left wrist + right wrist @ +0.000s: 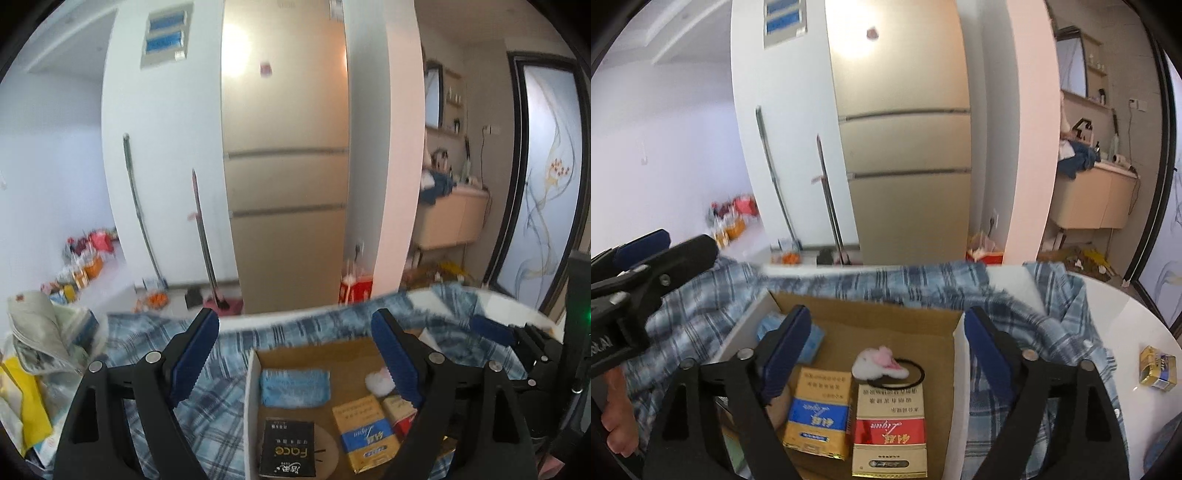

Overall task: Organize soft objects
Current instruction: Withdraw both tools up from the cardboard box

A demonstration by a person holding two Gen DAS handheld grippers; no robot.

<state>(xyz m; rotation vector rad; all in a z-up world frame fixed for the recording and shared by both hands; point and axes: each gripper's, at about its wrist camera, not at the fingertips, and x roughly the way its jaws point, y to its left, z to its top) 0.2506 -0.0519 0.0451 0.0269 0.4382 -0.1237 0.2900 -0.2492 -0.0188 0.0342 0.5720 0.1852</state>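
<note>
Shirt (923,284) beyond open right tongs (886,347)

Bright daylight, fridge (284,110) glare, soft blur, fisheye-bent edges.

The right gripper's left finger (785,354) hides part of the blue cloth (816,341); the red pack (890,435) is cut off by the bottom edge.

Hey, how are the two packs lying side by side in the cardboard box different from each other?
The yellow-and-blue pack has a blue band across a yellow body; the red-and-gold pack has a red band on pale gold. The yellow-and-blue pack lies slightly tilted and to the left in the right wrist view; the red-and-gold pack lies straighter, to the right, nearer the fluffy pink-and-white hair tie. Both lie flat on the floor of the cardboard box, touching neither gripper.
</note>
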